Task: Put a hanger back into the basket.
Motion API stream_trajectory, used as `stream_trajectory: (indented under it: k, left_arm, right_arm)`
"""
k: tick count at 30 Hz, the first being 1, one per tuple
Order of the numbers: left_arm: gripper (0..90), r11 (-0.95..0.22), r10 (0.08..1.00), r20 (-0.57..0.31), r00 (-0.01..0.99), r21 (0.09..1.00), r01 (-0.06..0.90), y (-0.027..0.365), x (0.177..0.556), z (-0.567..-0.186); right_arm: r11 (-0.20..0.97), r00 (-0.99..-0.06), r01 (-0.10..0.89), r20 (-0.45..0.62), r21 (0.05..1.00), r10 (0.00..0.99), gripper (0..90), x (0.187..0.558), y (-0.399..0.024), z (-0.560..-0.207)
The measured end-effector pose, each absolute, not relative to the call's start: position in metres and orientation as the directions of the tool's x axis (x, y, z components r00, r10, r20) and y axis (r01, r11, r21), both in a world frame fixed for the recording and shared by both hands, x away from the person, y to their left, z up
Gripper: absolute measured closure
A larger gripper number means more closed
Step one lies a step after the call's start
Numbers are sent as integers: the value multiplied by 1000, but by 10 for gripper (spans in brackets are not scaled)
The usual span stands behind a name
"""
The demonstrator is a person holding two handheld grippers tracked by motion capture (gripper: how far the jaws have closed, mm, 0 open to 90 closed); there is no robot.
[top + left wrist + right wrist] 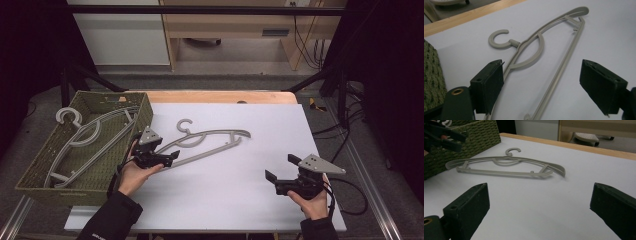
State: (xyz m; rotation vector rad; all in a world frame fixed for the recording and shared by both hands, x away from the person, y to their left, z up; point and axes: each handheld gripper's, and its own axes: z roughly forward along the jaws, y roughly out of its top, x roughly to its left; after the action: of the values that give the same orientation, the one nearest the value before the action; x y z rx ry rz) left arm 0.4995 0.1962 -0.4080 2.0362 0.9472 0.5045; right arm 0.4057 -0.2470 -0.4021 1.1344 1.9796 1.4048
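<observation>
A grey plastic hanger [210, 140] lies flat on the white mat [240, 195], its hook [184, 125] pointing to the far side. My left gripper [167, 159] is low over the hanger's left end, beside the basket. In the left gripper view the jaws [544, 68] stand wide apart. The hanger's lower bar [559, 75] runs between them, and its upper arm passes close by the left pad [490, 85]. My right gripper [281, 167] rests open near the mat's front right, with nothing between its fingers [536, 195]. It faces the hanger [504, 167].
A green woven basket [30, 192] stands at the left and holds more grey hangers [85, 140]. The wooden table edge [220, 96] runs along the back. Cables [350, 200] trail at the right, by the mat's edge.
</observation>
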Motion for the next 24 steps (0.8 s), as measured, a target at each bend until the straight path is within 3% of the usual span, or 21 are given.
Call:
stream_trajectory:
  k: [8, 24]
  left_arm:
    - [199, -445, 780, 50, 623, 745, 497, 176, 517, -428]
    - [378, -439, 860, 100, 501, 647, 624, 188, 551, -460]
  right_arm:
    - [143, -553, 362, 89, 921, 828, 29, 406, -247, -403]
    - [151, -567, 358, 86, 921, 819, 32, 405, -245, -404]
